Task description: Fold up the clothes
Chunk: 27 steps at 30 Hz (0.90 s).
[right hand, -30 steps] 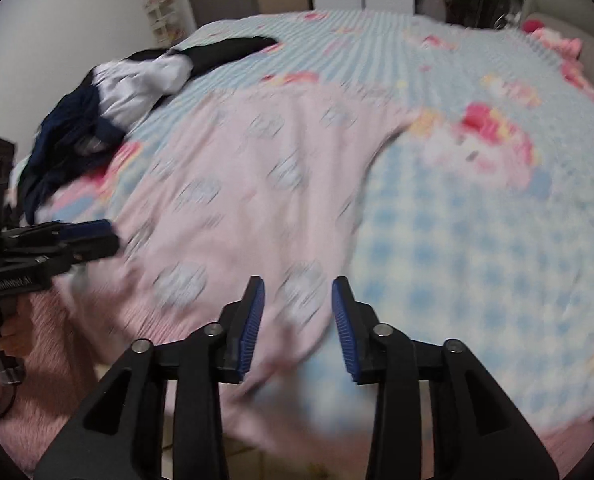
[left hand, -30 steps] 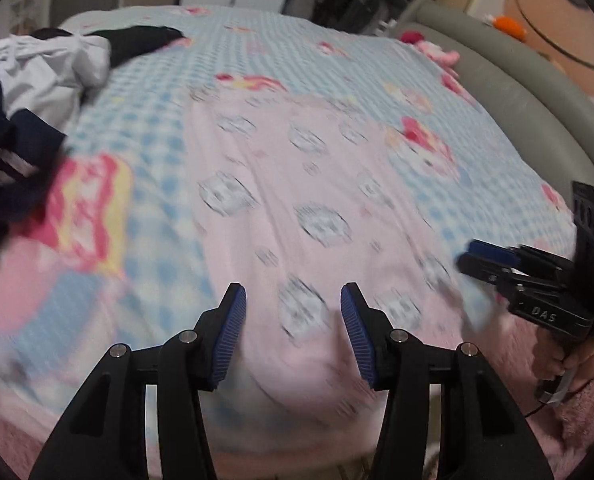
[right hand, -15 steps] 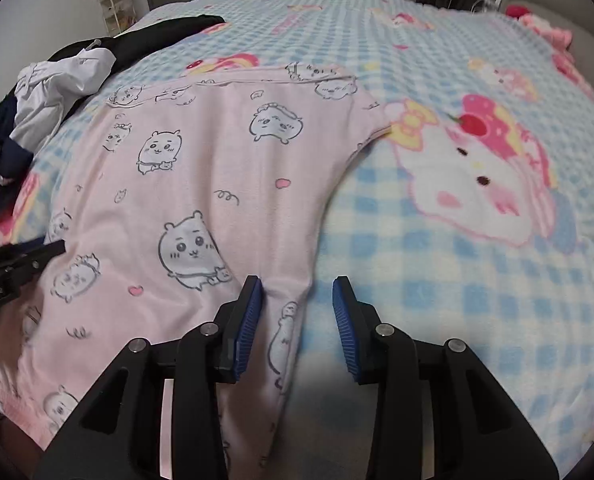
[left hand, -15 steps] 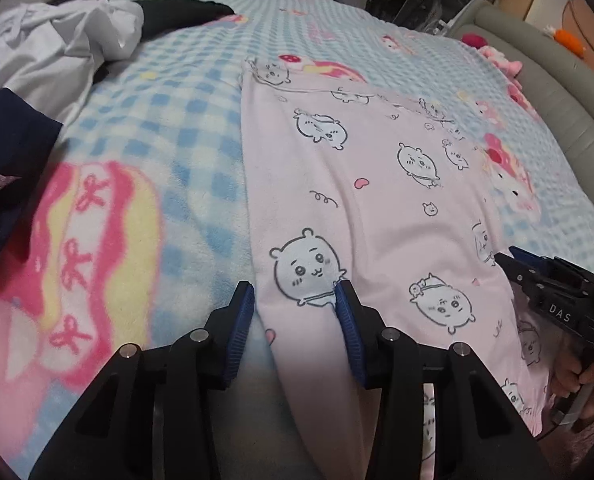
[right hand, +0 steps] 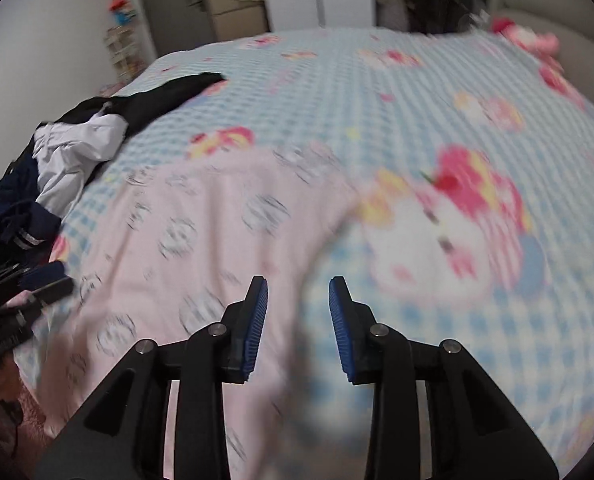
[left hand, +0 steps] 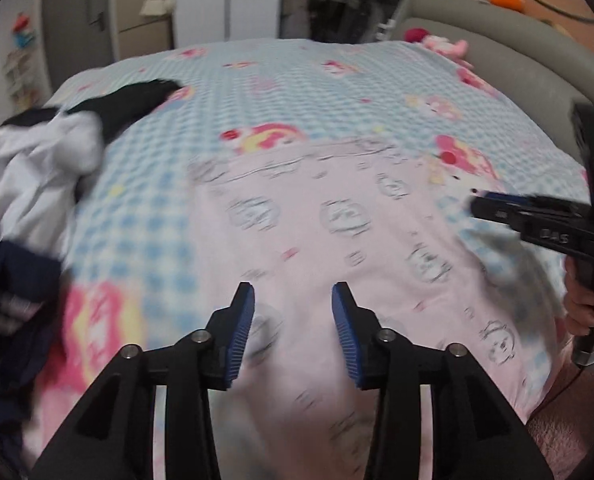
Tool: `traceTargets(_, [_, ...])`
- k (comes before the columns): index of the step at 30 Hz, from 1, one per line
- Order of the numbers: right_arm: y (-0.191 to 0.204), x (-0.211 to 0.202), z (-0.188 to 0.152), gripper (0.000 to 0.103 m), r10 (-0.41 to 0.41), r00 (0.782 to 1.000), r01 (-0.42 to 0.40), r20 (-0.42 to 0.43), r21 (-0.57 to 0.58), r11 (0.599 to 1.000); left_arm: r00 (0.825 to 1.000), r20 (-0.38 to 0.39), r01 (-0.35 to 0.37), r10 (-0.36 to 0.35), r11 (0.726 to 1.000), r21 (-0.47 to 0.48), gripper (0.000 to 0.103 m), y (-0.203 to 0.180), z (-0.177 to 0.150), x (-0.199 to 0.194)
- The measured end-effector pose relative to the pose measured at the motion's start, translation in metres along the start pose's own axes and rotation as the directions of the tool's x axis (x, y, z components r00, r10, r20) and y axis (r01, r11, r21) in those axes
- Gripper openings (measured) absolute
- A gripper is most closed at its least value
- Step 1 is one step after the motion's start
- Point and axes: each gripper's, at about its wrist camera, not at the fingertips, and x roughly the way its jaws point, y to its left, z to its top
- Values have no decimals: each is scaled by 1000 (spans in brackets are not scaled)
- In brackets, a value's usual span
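Observation:
A pink garment (left hand: 337, 240) printed with small cartoon faces lies spread flat on the bed; it also shows in the right wrist view (right hand: 201, 248). My left gripper (left hand: 293, 336) is open and empty above the garment's near part. My right gripper (right hand: 297, 332) is open and empty above the garment's right edge, where it meets the bedspread. Each gripper shows from the side in the other's view, the right gripper (left hand: 537, 216) at the right and the left gripper (right hand: 21, 292) at the left. Both views are blurred by motion.
The bed has a blue checked bedspread (right hand: 417, 92) with pink cartoon prints. A heap of white, black and navy clothes (left hand: 29, 184) lies at the left, also in the right wrist view (right hand: 69, 156). A grey padded headboard (left hand: 509, 60) runs along the right.
Both grippers have lifted and pulled back from the garment, so more of the bed shows. Both jaws stay open. The garment lies as before.

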Motion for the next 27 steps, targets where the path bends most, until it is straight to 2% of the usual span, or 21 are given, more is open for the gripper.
traceTargets(3, [28, 34, 12, 32, 17, 999, -21, -41, -87, 996, 998, -64, 10, -8, 999, 40, 46, -11, 9, 33])
traceTargets(5, [36, 59, 5, 32, -11, 996, -1, -92, -130, 992, 990, -140, -25, 32, 999, 46, 46, -5, 3, 54])
traceTargets(7, [39, 81, -8, 32, -44, 990, 23, -132, -158, 987, 986, -167, -10, 15, 1000, 28, 47, 7, -8, 61])
traceTargets(12, [20, 76, -21, 32, -17, 994, 6, -112, -93, 996, 987, -161, 29, -29, 1000, -5, 47, 35, -30, 41])
traceTargets(16, [-3, 67, -20, 32, -70, 989, 67, -132, -32, 997, 987, -159, -5, 1, 1000, -25, 49, 50, -40, 21])
traceTargets(19, [-17, 47, -19, 32, -47, 993, 53, -112, 45, 998, 991, -125, -54, 47, 997, -48, 52, 53, -38, 4])
traceTargets(23, [11, 18, -25, 34, -9, 998, 8, -65, -17, 1000, 999, -46, 6, -9, 998, -65, 52, 36, -32, -21])
traceTargets(27, [52, -1, -37, 34, 57, 997, -62, -59, -78, 995, 998, -44, 48, -50, 998, -50, 53, 8, -30, -25])
